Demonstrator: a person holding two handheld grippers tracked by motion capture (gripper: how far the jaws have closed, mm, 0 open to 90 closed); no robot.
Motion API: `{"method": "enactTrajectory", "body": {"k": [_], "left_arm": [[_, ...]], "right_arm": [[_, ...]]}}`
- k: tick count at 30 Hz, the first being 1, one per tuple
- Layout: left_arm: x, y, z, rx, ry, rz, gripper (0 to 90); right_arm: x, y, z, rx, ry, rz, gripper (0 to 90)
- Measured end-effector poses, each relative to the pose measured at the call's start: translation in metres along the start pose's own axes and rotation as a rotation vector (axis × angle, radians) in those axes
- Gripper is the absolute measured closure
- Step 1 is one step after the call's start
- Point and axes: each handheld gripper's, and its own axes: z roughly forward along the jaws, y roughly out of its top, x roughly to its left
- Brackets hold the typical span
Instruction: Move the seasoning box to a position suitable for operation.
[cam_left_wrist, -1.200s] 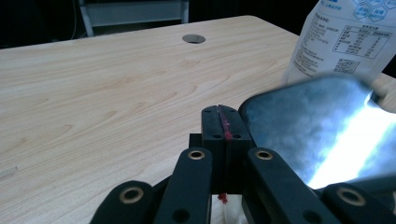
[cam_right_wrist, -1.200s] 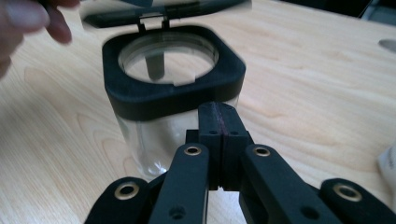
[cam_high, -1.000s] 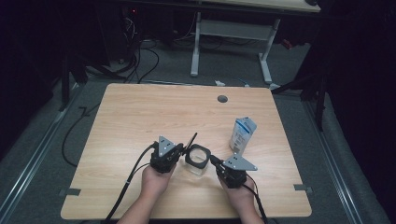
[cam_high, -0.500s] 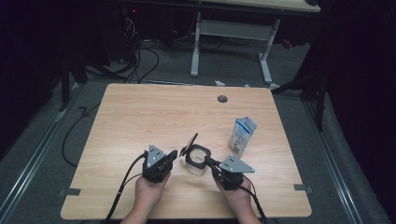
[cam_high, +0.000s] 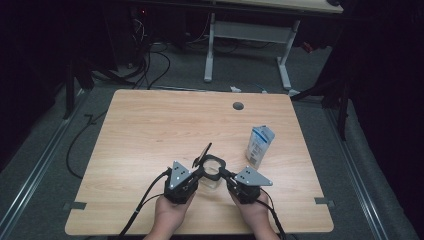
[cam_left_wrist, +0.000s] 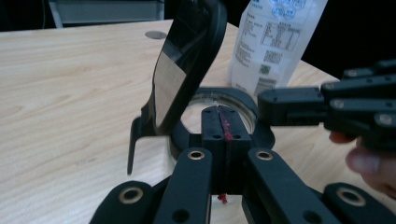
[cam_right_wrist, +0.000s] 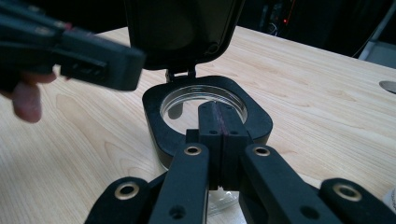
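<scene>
Fingers clenched at an open-lidded jar

Fingers of the left gripper (cam_high: 196, 172) are clenched, empty, just beside the jar (cam_high: 210, 170); its lid (cam_high: 202, 153) stands hinged up. Right gripper (cam_high: 229, 176) fingers, also clenched, rest on the jar's rim. Opening looks done; pouring from the carton (cam_high: 259, 145) likely follows, needing a release first. One jar, one carton on the surface (cam_high: 150, 125).

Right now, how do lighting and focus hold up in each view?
High view: table lit, floor around it dark, carton sharp. Left gripper view: lid mirrors the wood, carton print soft. Right gripper view: the left gripper blurs at close range, the jar rim crisp, background black.
</scene>
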Motion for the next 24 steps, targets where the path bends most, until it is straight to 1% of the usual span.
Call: {"method": "enactTrajectory", "body": {"k": [3, 9, 14, 20, 22, 24], "left_arm": [[0.0, 0.005, 0.003, -0.011, 0.012, 0.003, 90.0], [0.004, 0.012, 0.005, -0.024, 0.039, -0.01, 90.0], [0.008, 0.014, 0.006, -0.031, 0.063, -0.016, 90.0], [0.015, 0.016, 0.008, -0.032, 0.099, -0.037, 90.0], [0.017, 0.017, 0.009, -0.032, 0.109, -0.042, 90.0], [0.019, 0.017, 0.01, -0.028, 0.116, -0.044, 90.0]], "right_arm": [[0.0, 0.0, 0.0, -0.001, -0.002, 0.0, 89.9], [-0.001, -0.001, 0.0, -0.005, 0.006, 0.006, 90.0], [-0.001, -0.001, 0.001, -0.007, 0.013, 0.005, 90.0], [-0.001, -0.001, 0.001, -0.007, 0.015, 0.014, 90.0], [-0.002, -0.002, 0.001, -0.014, 0.017, 0.008, 90.0], [-0.003, -0.002, 0.001, -0.015, 0.023, 0.019, 90.0]]}}
